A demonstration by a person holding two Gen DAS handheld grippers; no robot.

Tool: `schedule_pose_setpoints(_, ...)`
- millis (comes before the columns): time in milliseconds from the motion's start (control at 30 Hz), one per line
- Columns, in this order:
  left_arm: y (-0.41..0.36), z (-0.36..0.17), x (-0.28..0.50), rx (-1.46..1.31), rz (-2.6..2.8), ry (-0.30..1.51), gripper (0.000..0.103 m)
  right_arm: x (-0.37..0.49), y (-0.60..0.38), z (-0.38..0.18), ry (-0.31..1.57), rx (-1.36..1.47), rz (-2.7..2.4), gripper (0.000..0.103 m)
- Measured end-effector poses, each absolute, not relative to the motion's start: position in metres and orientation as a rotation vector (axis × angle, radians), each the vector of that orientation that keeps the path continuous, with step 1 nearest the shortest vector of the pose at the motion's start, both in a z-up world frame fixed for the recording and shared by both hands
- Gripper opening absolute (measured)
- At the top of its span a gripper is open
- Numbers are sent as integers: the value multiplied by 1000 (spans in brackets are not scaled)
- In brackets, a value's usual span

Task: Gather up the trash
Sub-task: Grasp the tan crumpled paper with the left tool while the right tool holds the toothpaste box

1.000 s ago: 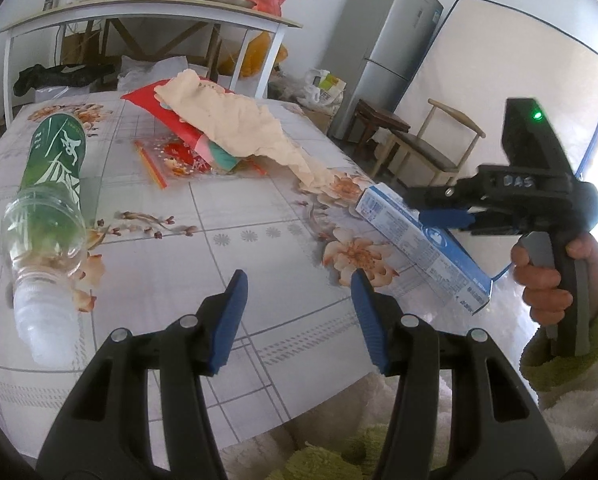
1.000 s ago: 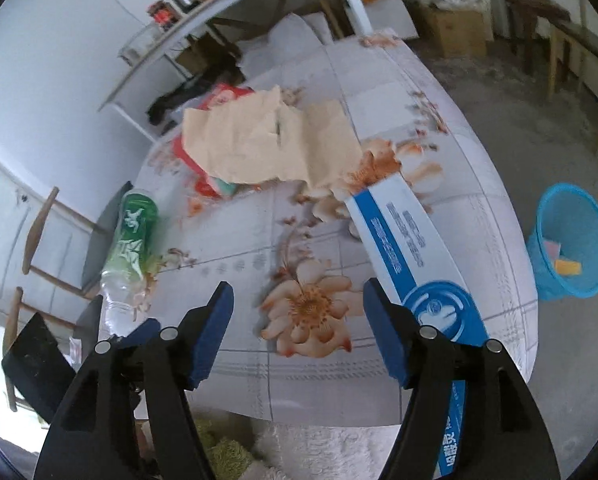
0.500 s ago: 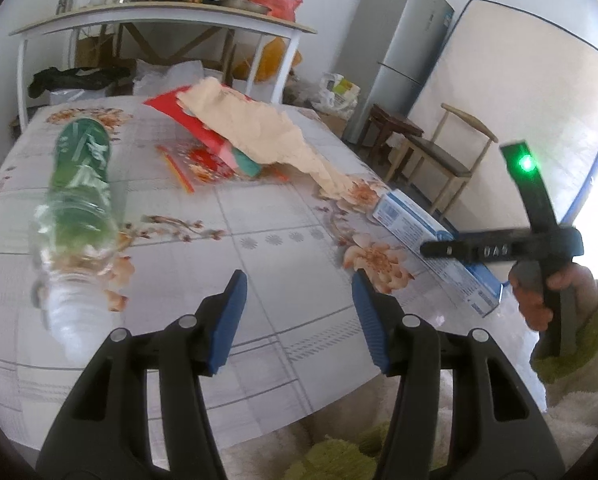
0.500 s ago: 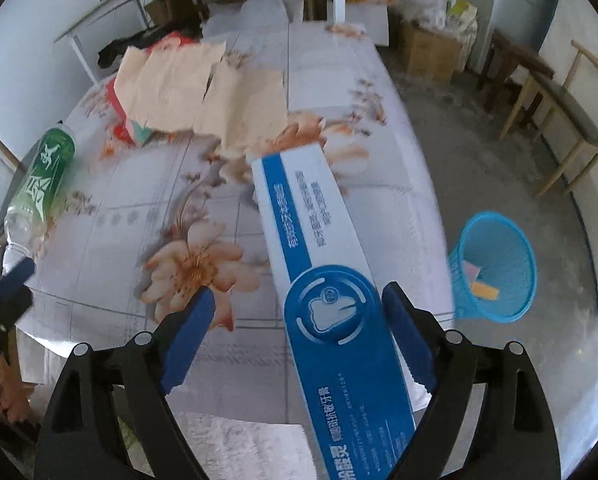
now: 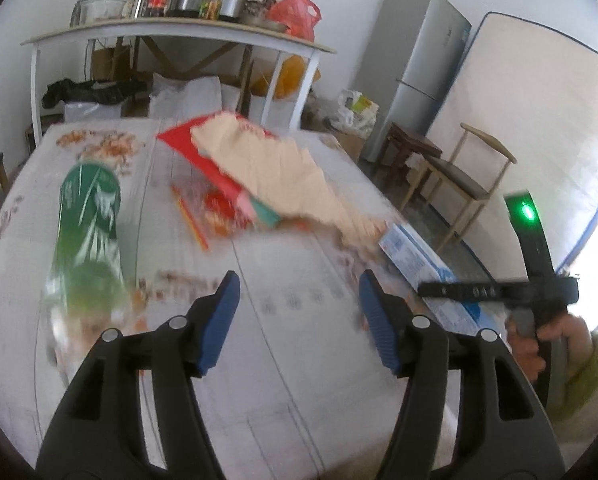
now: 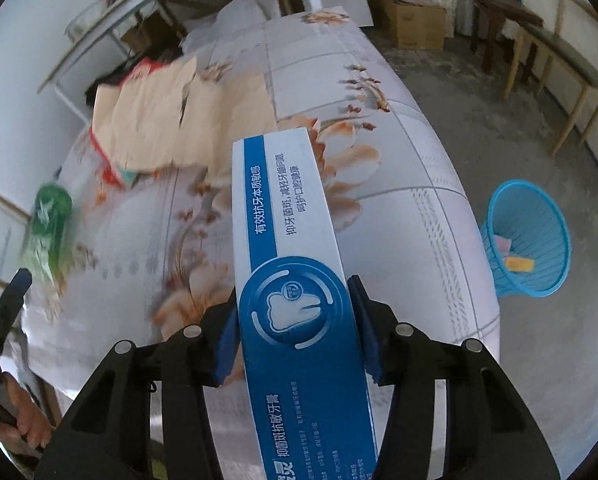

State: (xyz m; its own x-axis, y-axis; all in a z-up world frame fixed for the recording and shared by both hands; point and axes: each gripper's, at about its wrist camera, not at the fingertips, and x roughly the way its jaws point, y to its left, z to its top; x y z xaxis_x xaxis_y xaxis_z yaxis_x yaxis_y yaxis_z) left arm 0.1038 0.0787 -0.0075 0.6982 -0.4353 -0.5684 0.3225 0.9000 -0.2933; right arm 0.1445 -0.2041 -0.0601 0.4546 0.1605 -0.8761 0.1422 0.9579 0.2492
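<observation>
Right gripper (image 6: 295,332) clamped on the toothpaste box (image 6: 287,248), jaws just closed in on its long sides, blue pads pressed flat against the cardboard near the printed tooth logo, likely so the carton can be carried lengthwise without swinging. Box seemingly resting on the table (image 6: 419,184) at its near right edge, far end pointing toward the crumpled brown paper (image 6: 171,120); whether already lifted clear, cannot tell. Left gripper (image 5: 299,320) just opened wider, nothing between the pads, hovering over bare tablecloth left of the box, probably readied for the next piece. Further left of the box, a green-labelled plastic bottle (image 5: 89,236) lying on its side. Beyond the box, the brown paper draped over a red packet (image 5: 203,152) and other wrappers, all trash not yet collected. Right of the box and down on the concrete floor, a blue basket (image 6: 527,236) with a few scraps inside, the likely destination. Surface: floral, tile-patterned cloth, smooth and glossy. Further off beyond the box, a white side table (image 5: 171,36) loaded with jars and a pot, a grey fridge (image 5: 415,72), a wooden chair (image 5: 467,176), a mattress (image 5: 527,128) leaning on the wall.
</observation>
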Motion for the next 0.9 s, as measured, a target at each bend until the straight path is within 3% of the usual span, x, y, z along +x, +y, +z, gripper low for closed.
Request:
schedule_pose_setpoints(167, 55, 1, 153, -145, -424, 689, 70, 147, -216, -63, 1070, 399, 9, 48)
schedule_pose_setpoints(267, 33, 3, 179, -103, -425, 691, 82, 148, -220, -65, 1054, 429, 24, 48)
schedule_pose_setpoints(567, -41, -15, 265, 86, -346, 777, 82, 145, -228, -66, 1026, 473, 73, 48)
schedule_pose_setpoints(733, -67, -31, 269, 238, -304, 809, 59, 142, -233, -67, 1021, 503, 103, 48)
schedule_pose_setpoints(900, -74, -43, 269, 327, -249, 827, 18, 140, -237, -69, 1010, 530, 125, 48)
